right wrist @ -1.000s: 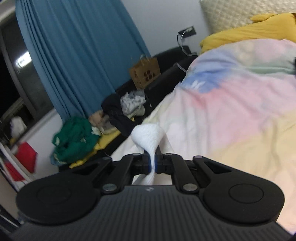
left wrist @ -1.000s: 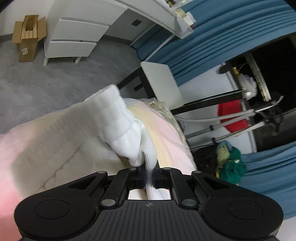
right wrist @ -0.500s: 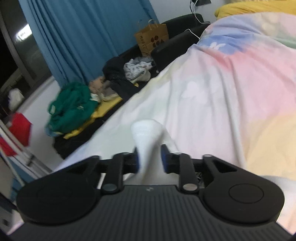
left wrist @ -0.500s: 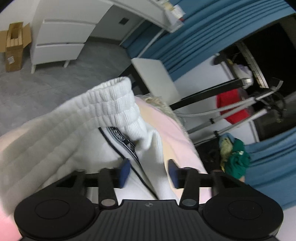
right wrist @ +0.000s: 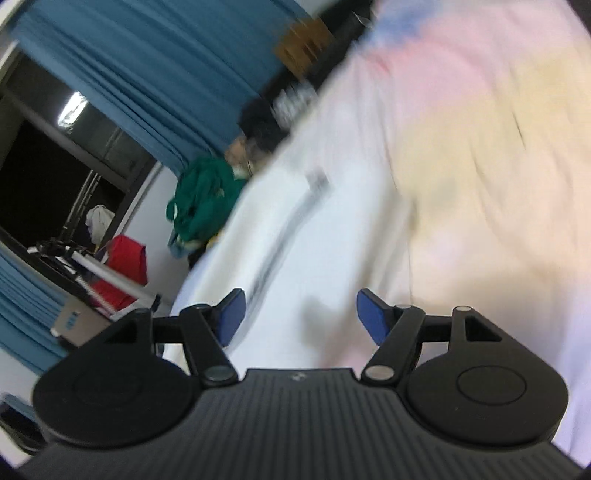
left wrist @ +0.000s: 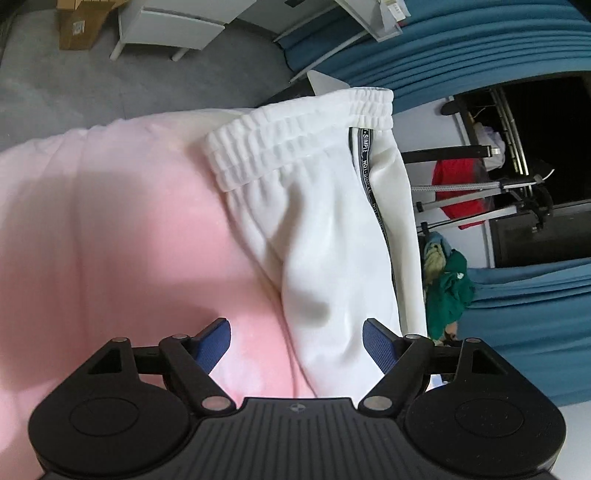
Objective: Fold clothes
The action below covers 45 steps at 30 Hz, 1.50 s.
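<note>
White sweatpants (left wrist: 325,221) with a ribbed elastic waistband and a dark lettered side stripe lie on the pastel bedspread (left wrist: 110,240), along the bed's edge. My left gripper (left wrist: 297,341) is open and empty just above the pants' lower part. In the blurred right wrist view the same white pants (right wrist: 295,258) with the dark stripe lie on the bedspread (right wrist: 480,147). My right gripper (right wrist: 299,317) is open and empty just above them.
A pile of green clothes (left wrist: 448,291) lies on the floor beside the bed, also in the right wrist view (right wrist: 203,195). Blue curtains (left wrist: 480,48), a clothes rack with a red garment (left wrist: 461,192), white drawers (left wrist: 173,22) and a cardboard box (left wrist: 77,22) stand around.
Both grippers have opened and let go of the white pants, which now lie flat on the bed. Both have pulled back, and the right one is moving fast.
</note>
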Available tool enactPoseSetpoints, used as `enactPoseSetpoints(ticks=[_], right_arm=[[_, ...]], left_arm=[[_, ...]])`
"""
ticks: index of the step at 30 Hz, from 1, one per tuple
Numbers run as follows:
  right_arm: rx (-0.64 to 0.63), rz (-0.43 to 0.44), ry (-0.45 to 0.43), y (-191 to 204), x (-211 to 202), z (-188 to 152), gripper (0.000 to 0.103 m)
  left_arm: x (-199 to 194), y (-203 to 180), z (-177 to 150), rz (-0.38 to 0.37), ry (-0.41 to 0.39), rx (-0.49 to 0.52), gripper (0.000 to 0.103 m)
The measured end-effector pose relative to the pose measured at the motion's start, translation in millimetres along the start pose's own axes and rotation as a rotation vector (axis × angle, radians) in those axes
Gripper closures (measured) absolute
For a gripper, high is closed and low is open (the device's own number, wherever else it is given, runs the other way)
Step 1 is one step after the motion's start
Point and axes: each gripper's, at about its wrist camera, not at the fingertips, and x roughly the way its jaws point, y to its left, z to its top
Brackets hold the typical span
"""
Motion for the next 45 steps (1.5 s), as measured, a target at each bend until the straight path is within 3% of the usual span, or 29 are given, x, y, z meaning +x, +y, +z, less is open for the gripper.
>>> enactPoseSetpoints(ticks=[3, 8, 13, 14, 15, 16, 19, 20, 22, 24, 26, 30, 34, 39, 42, 45], right_arm=[[0.072, 0.010, 0.105, -12.2, 13.8, -19.0, 0.033], [0.091, 0.071, 0.160, -4.9, 48.2, -30.9, 0.033], [0.062, 0.093, 0.078, 1.4, 88.3, -31.6, 0.033], [0.057, 0.095, 0.047, 2.3, 93.4, -30.8, 0.033], [0.049, 0.090, 0.017, 3.9, 99.0, -28.5, 0.033], [0.047, 0.080, -0.012, 5.3, 103.5, -26.0, 0.033], [0.061, 0.050, -0.086, 7.3, 113.0, -16.9, 0.035], [0.064, 0.035, -0.107, 8.1, 115.5, -13.8, 0.042], [0.077, 0.008, -0.126, 8.2, 114.7, -8.7, 0.060], [0.099, -0.006, -0.132, 8.3, 107.4, -5.1, 0.082], [0.090, 0.019, -0.144, 8.9, 91.3, -2.7, 0.086], [0.091, 0.029, -0.129, 4.2, 55.1, -0.1, 0.087], [0.138, 0.007, -0.093, -17.9, 13.8, -5.1, 0.087], [0.199, 0.001, -0.026, -47.8, -33.3, -14.6, 0.087], [0.203, 0.024, 0.007, -51.2, -59.5, -16.1, 0.087], [0.233, 0.046, 0.047, -61.7, -78.9, -17.3, 0.086]], left_arm=[[1.1, 9.2, 0.0, -0.020, -0.014, -0.027, 0.023], [37.6, 7.5, 3.9, -0.068, -0.023, -0.047, 0.023], [70.4, -2.9, 10.2, -0.077, -0.135, -0.019, 0.024], [75.0, -4.8, 10.9, -0.077, -0.162, -0.023, 0.028], [76.8, -7.6, 10.9, -0.071, -0.205, -0.031, 0.045], [78.0, -11.0, 11.6, -0.057, -0.243, -0.037, 0.049], [84.8, -21.1, 18.7, -0.025, -0.257, -0.031, 0.064], [85.1, -22.8, 21.1, -0.023, -0.259, -0.024, 0.075], [82.8, -22.8, 25.3, -0.036, -0.255, -0.033, 0.083], [74.6, -19.7, 29.8, -0.069, -0.246, -0.063, 0.089], [55.8, -15.2, 34.7, -0.115, -0.238, -0.066, 0.090], [14.1, -7.7, 36.0, -0.170, -0.234, -0.047, 0.090], [-22.9, 4.4, 28.3, -0.169, -0.206, -0.078, 0.090], [-67.4, 29.0, 19.2, -0.130, -0.167, -0.065, 0.090], [-91.9, 44.7, 15.9, -0.119, -0.130, -0.116, 0.090], [-99.1, 52.0, 10.8, -0.036, -0.127, -0.048, 0.089]])
